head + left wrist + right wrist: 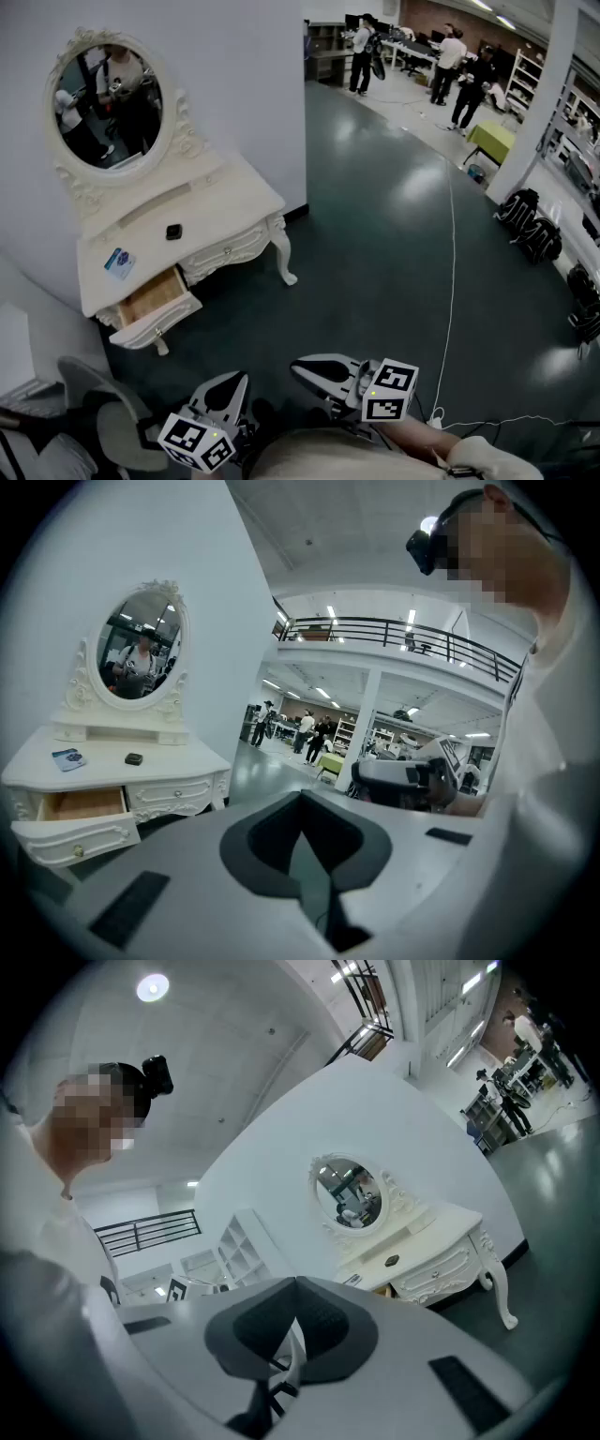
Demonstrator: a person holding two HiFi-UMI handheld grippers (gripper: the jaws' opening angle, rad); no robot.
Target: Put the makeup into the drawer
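White and carved, the dressing table (225,192) stands far left in the head view with its left drawer (155,300) pulled open. A small black makeup case (174,232) and a blue-and-white packet (119,262) lie on its top, and the left gripper (225,389) and right gripper (314,368) hang near, well apart from it. The left gripper view shows its jaws together on nothing, the case far left on the tabletop. The right gripper view likewise shows jaws closed and empty, the table far right.
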